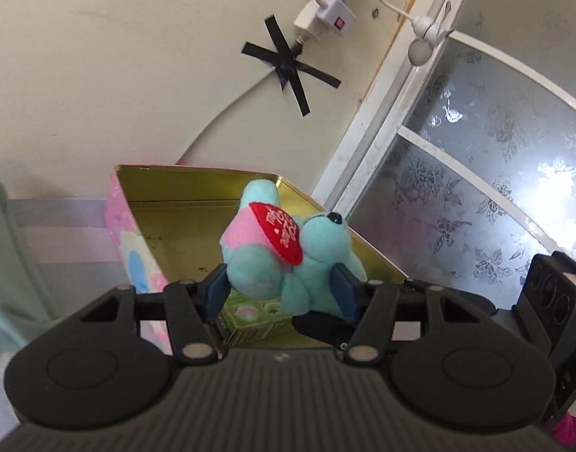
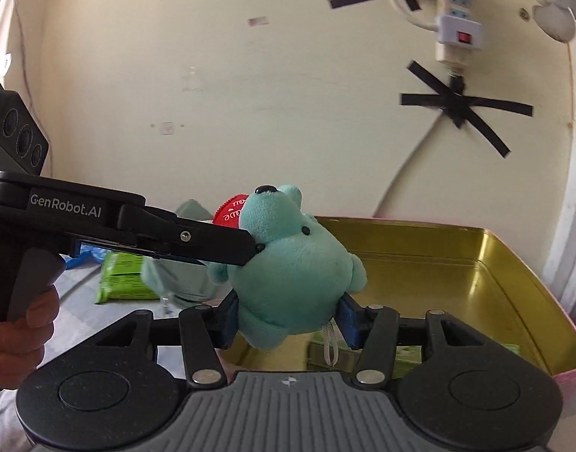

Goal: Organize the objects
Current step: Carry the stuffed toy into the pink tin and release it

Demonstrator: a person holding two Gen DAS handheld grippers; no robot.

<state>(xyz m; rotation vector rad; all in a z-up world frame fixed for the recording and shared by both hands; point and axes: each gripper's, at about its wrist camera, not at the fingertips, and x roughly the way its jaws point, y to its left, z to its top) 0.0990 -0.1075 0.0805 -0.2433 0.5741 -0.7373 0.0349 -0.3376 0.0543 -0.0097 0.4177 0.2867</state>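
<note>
both tongs, left tongs [image 1: 278, 290] and right tongs [image 2: 288, 318], are pinching one teal plush toy [image 2: 291, 260] above the gold-lined tin [image 2: 476, 263]; releasing only once lowered inside is advisable.

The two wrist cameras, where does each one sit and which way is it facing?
Left wrist: sits on the left gripper, looking along its fingers at the teal plush toy they clamp, with the open tin box and the taped wall behind.
Right wrist: sits on the right gripper, clamping the same toy over the box; the left gripper and the hand holding it enter from the picture's left.
Shared: toy, box, green packet in the box, black tape cross, power strip.
</note>
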